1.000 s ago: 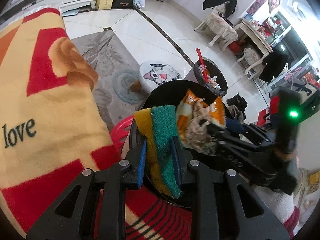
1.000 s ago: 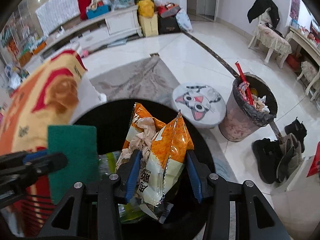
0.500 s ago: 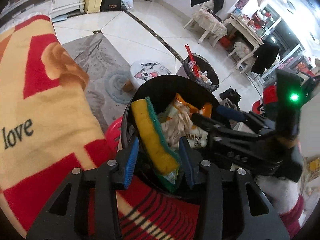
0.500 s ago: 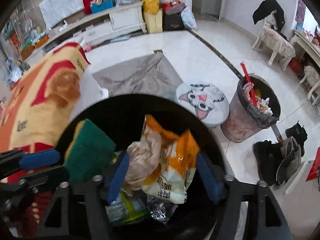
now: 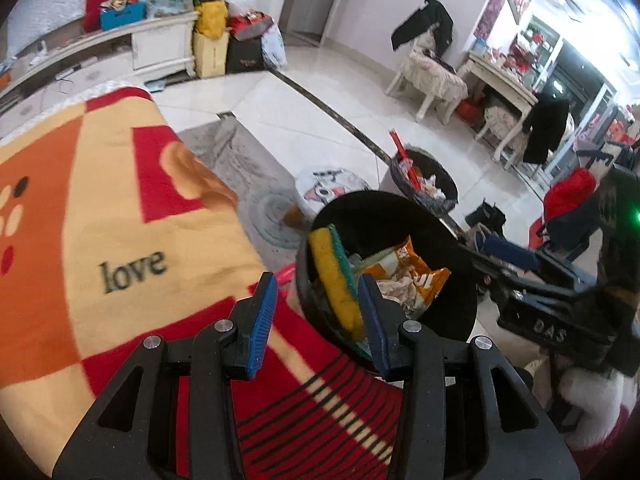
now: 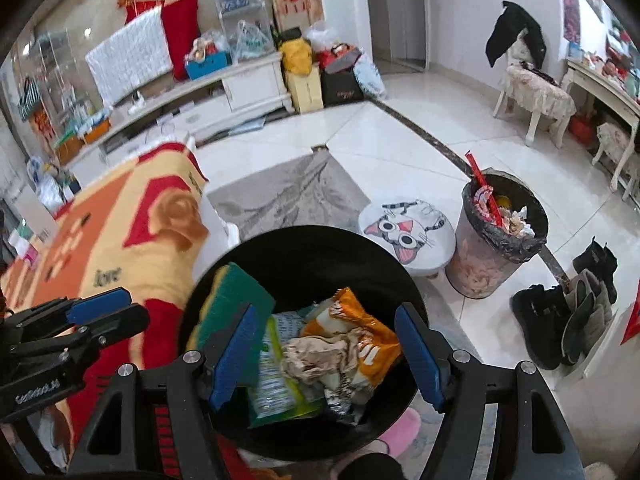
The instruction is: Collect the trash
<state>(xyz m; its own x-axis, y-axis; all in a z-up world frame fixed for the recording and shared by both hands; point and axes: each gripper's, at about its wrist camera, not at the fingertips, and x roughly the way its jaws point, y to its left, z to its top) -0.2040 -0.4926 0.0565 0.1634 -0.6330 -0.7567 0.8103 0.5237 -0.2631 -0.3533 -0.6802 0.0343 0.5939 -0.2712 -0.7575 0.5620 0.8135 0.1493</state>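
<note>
Inside black bin: sponge, orange wrapper; both claws apparently empty.

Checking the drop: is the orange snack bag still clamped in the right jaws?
No: the orange snack bag lies loose in the black bin, with the right gripper's jaws apart.

A cluttered living room with a glossy white tiled floor

Ahead of the gripper a grey patterned rug lies on the tiles, crossed farther off by a dark inlaid strip. Far ahead to the left a long white low cabinet stands against the wall, with boxes and bags beside it. To the right stand a white chair draped with a black coat, a white side table and dark boots. The wall is pale, and bright daylight comes from the far right.
</note>
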